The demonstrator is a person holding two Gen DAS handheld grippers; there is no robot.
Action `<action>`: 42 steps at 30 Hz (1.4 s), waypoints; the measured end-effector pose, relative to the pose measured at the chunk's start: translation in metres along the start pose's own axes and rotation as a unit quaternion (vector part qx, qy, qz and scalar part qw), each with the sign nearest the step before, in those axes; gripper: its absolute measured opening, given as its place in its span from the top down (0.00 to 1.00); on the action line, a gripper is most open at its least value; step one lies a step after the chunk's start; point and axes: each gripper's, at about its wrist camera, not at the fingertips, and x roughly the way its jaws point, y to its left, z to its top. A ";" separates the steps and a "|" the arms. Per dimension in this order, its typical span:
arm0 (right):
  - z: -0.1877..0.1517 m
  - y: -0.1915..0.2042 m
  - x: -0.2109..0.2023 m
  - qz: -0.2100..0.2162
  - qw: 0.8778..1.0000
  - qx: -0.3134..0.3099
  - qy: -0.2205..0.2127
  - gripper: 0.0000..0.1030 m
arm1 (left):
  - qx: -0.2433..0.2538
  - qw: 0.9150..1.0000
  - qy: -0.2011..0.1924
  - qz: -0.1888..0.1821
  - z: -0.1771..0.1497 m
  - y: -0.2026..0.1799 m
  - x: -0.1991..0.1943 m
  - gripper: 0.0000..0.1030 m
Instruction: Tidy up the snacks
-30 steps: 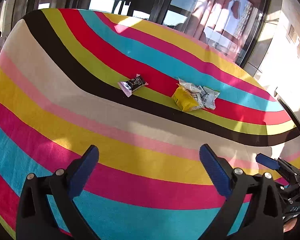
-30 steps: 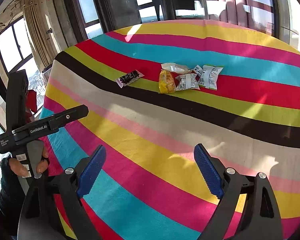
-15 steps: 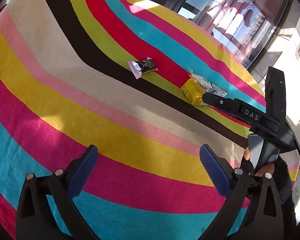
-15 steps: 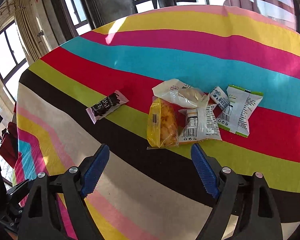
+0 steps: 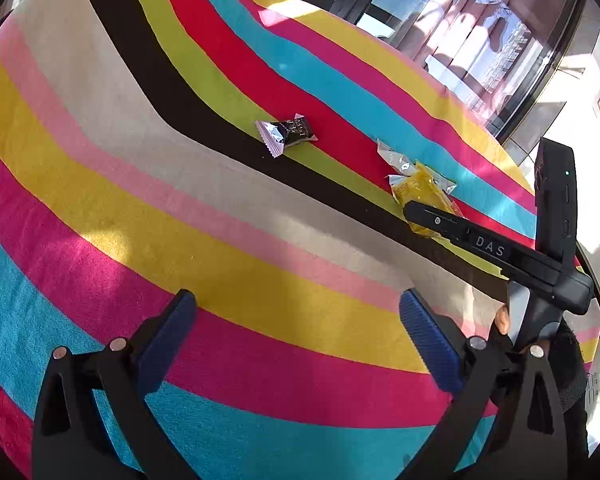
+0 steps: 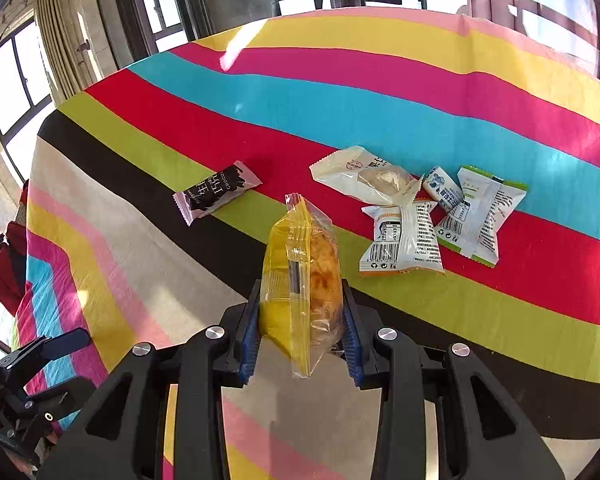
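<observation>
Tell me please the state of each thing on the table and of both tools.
Right tool: closing on the yellow packet.
Yellow packet: between its pads, on edge.
Left tool: open, empty.
Black packet: lying flat, sealed.
White packets: clustered, overlapping, sealed.
Tablecloth: spread out.

Snacks on the striped tablecloth

A yellow packet (image 6: 300, 280) is stood on edge, tilted, its clear side showing a golden pastry; a black-and-pink chocolate bar (image 6: 217, 192) is laid flat to its left, well apart; a white pastry packet (image 6: 364, 178), an orange-edged sachet (image 6: 404, 240), a small blue-printed sachet (image 6: 442, 192) and a green-edged sachet (image 6: 480, 216) are clustered, overlapping, on the right.
</observation>
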 end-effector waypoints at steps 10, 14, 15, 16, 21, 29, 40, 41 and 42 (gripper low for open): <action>-0.101 -0.043 -0.088 -0.032 0.998 0.049 -0.014 0.66 | 0.027 0.999 0.018 0.029 0.002 -0.011 0.008 0.02; -0.107 -0.060 -0.102 -0.015 0.996 0.076 -0.039 0.66 | 0.100 0.993 0.053 0.045 0.002 -0.044 0.031 0.02; -0.106 -0.062 -0.100 -0.009 0.996 0.082 -0.040 0.66 | 0.100 0.992 0.059 0.040 0.005 -0.050 0.038 0.02; -0.105 -0.062 -0.097 -0.006 0.996 0.085 -0.039 0.66 | 0.093 0.993 0.065 0.034 0.011 -0.056 0.045 0.02; -0.104 -0.057 -0.097 0.000 0.996 0.074 -0.042 0.66 | 0.081 0.994 0.063 0.043 0.064 -0.096 0.101 0.02; -0.105 -0.061 -0.098 0.001 0.995 0.089 -0.049 0.64 | 0.344 0.933 0.100 0.043 0.123 -0.163 0.190 0.02; -0.104 -0.060 -0.096 0.002 0.996 0.083 -0.043 0.63 | 0.389 0.914 0.107 0.038 0.116 -0.145 0.205 0.02; -0.104 -0.060 -0.096 0.002 0.996 0.083 -0.044 0.63 | 0.381 0.918 0.105 0.035 0.115 -0.141 0.205 0.02; -0.104 -0.060 -0.096 0.002 0.996 0.084 -0.044 0.63 | 0.376 0.920 0.104 0.028 0.115 -0.139 0.204 0.05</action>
